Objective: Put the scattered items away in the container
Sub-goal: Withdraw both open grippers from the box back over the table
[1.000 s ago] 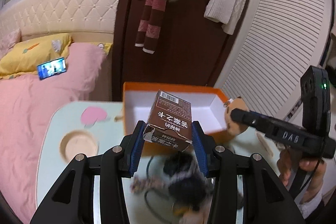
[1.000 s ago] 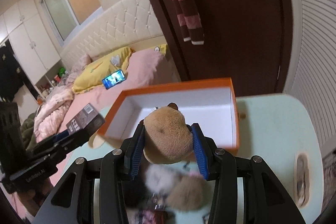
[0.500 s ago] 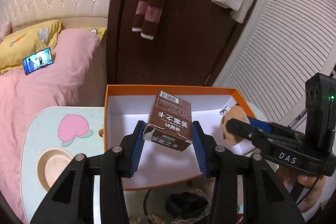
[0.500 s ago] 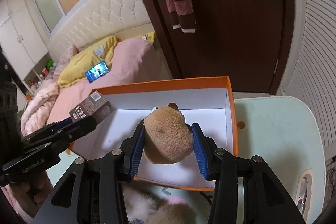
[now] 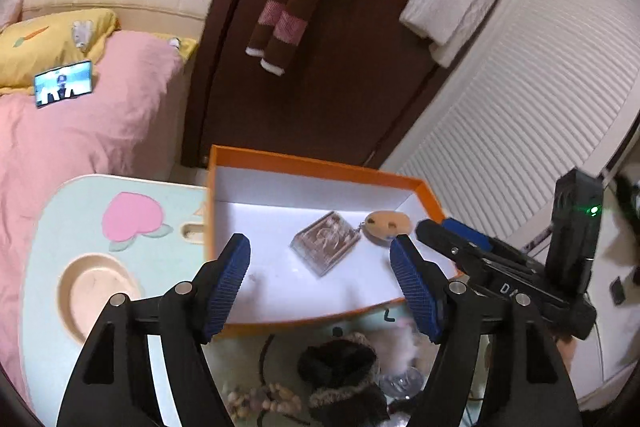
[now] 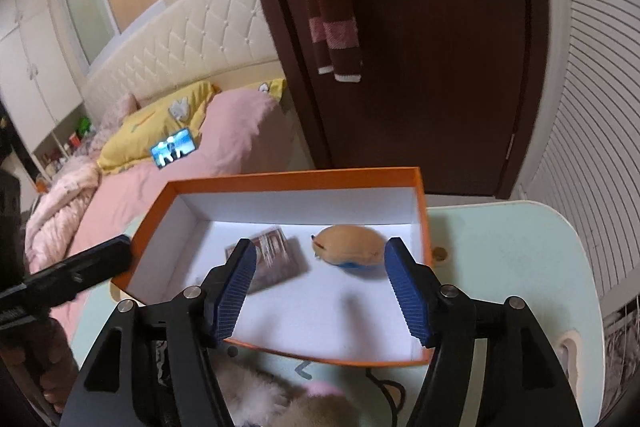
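The left hand-held gripper point(image 5: 320, 283) is spread wide and empty above the orange box point(image 5: 320, 167), which sits on the pale green table point(image 5: 68, 219). Inside the box, the brown carton point(image 6: 276, 261) lies flat at left, with the tan plush toy point(image 6: 352, 241) just beside it at right. The right hand-held gripper point(image 6: 322, 285) is likewise spread and empty above the box.

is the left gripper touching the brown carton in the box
Apart. The left wrist view shows the left gripper wide open, with bare white floor of the orange box between each blue pad and the brown carton.
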